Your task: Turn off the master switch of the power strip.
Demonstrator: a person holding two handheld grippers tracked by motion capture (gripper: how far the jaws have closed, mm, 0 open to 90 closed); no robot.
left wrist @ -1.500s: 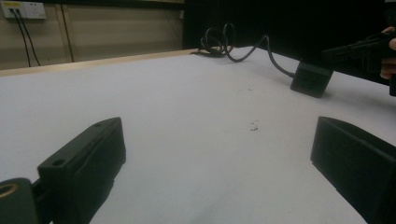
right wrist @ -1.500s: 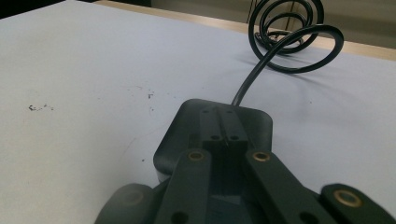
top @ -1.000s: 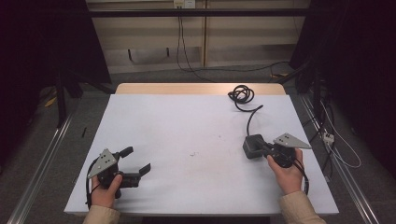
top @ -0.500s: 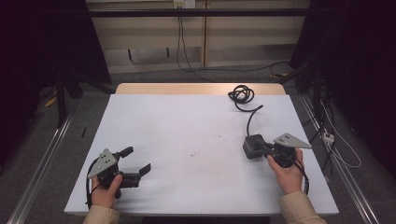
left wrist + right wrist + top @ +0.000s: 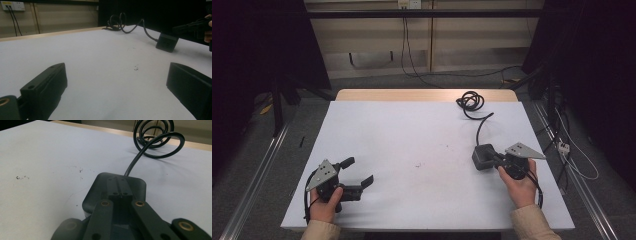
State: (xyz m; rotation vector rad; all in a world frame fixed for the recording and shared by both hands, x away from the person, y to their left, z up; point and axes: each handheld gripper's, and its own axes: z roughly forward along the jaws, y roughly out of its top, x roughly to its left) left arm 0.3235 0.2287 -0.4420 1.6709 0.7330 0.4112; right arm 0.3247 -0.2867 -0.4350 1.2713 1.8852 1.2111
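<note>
On the white table [image 5: 412, 130] lies a black power adapter [image 5: 482, 156], and its cable runs back to a coil [image 5: 470, 101] near the far edge. My right gripper [image 5: 493, 158] is shut; its jaws, pressed together, point at the adapter from the right. In the right gripper view the closed tips [image 5: 119, 187] rest over the adapter's top [image 5: 98, 192], and the coil [image 5: 155, 137] lies behind. My left gripper [image 5: 358, 171] is open at the front left with nothing between its jaws. Its own view [image 5: 117, 80] shows bare table, with the adapter [image 5: 167, 42] farther off.
Small dark specks [image 5: 418, 164] mark the table's middle. A bare wooden strip [image 5: 422, 95] edges the far side. Behind it, cables hang from a wall outlet [image 5: 408, 4]. Metal rails [image 5: 252, 180] run along the floor on both sides, with loose cables [image 5: 572, 155] at the right.
</note>
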